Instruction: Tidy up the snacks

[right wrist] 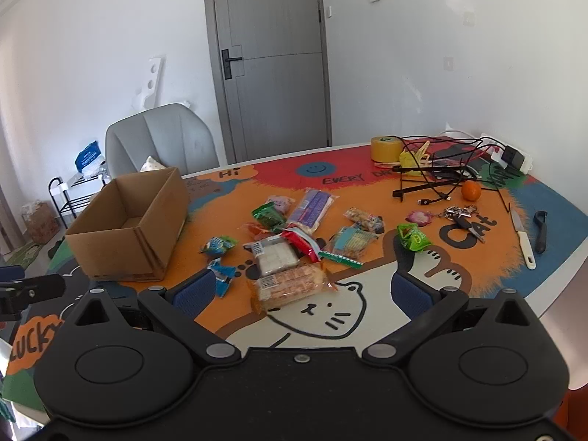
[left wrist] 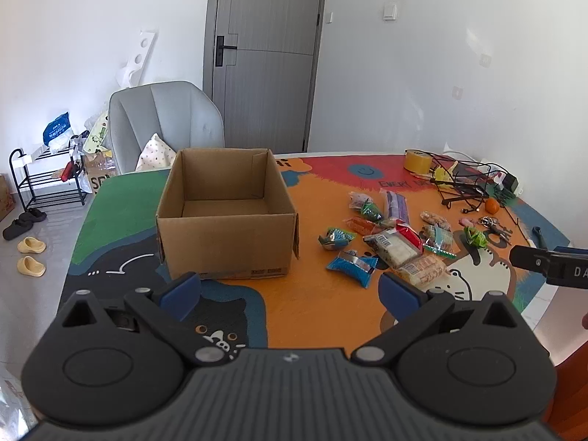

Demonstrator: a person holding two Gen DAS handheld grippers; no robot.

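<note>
Box: on the table, left of the snacks, open side up, apart from them.
Snacks: loose pile on the table, right of the box, packets touching or overlapping.
Cracker packet: nearest edge of the pile.
Tape roll: far side of the table, behind the pile.
Cables: right of the tape roll.
Orange: just before the cables.
Keys: before the orange.
Knife: right edge of the table.
Chair: behind the table, beyond the box.
Shoe rack: on the floor, left of the chair.
</note>
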